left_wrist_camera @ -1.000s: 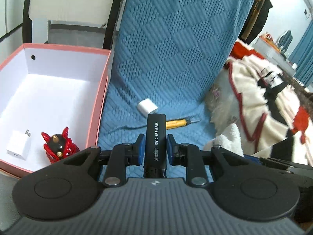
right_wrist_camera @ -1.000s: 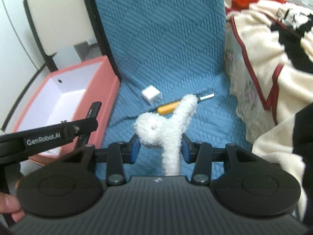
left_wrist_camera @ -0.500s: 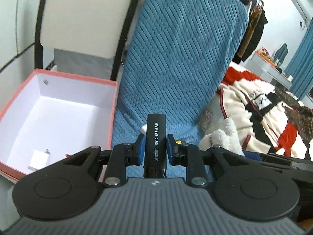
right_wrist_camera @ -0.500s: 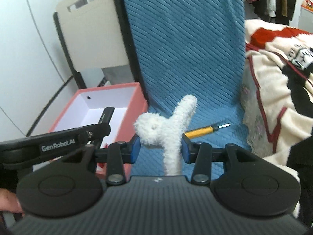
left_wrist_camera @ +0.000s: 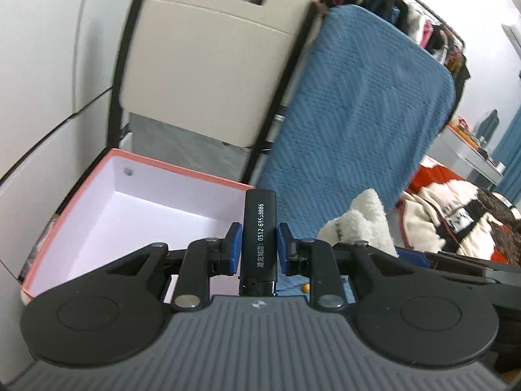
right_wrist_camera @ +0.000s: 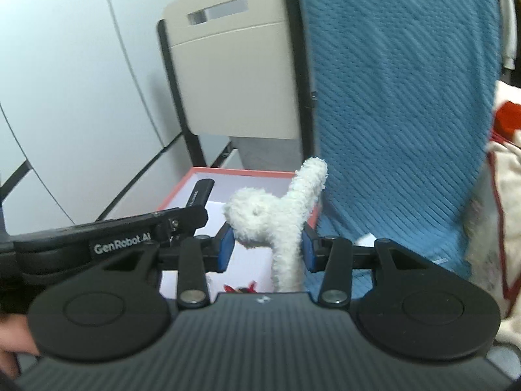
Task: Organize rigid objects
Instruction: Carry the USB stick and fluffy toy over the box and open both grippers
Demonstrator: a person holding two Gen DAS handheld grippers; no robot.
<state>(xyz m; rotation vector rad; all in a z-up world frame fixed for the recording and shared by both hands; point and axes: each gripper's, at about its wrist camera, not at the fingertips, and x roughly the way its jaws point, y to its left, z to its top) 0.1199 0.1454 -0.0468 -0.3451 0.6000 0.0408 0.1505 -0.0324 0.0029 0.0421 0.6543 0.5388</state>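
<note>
A black lighter [left_wrist_camera: 260, 228] with white print, a fluffy white toy [right_wrist_camera: 280, 218], a coral-rimmed white box [left_wrist_camera: 182, 176].

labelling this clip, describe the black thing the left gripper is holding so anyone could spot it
Start at the pink box with the white inside, beside the blue-covered chair. In front of it the left gripper clamps a slim black lighter upright. White printed digits run along it, unlike the fluffy white toy in the right gripper.

A beige folding chair [right_wrist_camera: 234, 78] stands against the pale wall [right_wrist_camera: 65, 81], beside a blue quilted cover [left_wrist_camera: 355, 123], with a clothes rack [left_wrist_camera: 416, 16] behind.
</note>
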